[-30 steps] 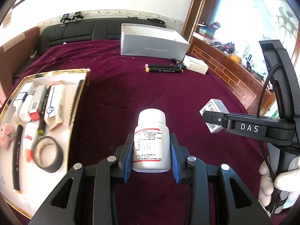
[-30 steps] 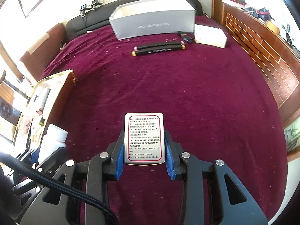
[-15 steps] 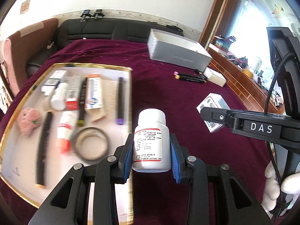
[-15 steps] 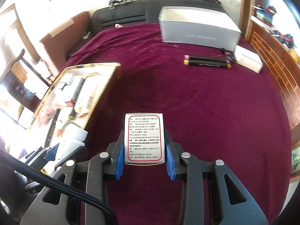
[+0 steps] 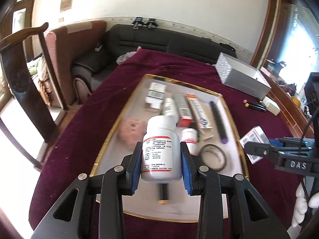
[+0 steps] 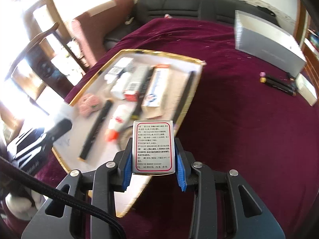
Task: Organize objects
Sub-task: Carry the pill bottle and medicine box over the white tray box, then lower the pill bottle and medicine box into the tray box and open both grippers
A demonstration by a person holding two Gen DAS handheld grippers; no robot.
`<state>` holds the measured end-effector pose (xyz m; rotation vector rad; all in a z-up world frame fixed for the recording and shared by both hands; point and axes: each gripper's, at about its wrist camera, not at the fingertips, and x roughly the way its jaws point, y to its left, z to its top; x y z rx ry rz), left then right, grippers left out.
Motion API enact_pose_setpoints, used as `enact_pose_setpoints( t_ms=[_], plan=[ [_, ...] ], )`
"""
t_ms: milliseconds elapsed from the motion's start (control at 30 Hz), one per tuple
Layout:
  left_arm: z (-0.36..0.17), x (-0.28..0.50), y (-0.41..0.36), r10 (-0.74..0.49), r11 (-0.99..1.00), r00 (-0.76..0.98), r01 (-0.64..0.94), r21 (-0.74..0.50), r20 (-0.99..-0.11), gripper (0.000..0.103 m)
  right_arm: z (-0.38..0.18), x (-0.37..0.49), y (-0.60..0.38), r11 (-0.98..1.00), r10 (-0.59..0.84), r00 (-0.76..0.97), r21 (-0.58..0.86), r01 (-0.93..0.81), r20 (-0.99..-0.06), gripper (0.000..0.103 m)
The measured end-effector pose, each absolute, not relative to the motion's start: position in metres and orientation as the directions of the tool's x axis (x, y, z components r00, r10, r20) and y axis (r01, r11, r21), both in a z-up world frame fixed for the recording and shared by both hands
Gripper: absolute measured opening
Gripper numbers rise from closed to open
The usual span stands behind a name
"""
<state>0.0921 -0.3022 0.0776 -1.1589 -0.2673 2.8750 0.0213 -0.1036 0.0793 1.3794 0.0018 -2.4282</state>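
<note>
maroon cloth [image 5: 179, 67], gold-rimmed tray [image 5: 127, 107], sofa [image 5: 159, 39] behind

We see a table with a dark red cloth [image 6: 239, 119] on it. A gold-edged tray [image 5: 235, 119] sits on the cloth. Far back rests a big silver box [image 6: 267, 39]. Near it lie two dark pens [image 6: 279, 83], maybe markers, beside a small white box [image 5: 271, 105].
</note>
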Motion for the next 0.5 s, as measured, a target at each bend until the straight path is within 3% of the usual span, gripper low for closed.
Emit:
enact_pose_setpoints(
  t_ms=[500],
  plan=[
    [0.035, 0.079, -0.309, 0.081, -0.993, -0.632, 0.013, -0.116, -0.771, 0.031, 0.033, 0.032, -0.175, -0.855, -0.403, -0.257, 0.262, 0.447, -0.878, 0.034]
  ],
)
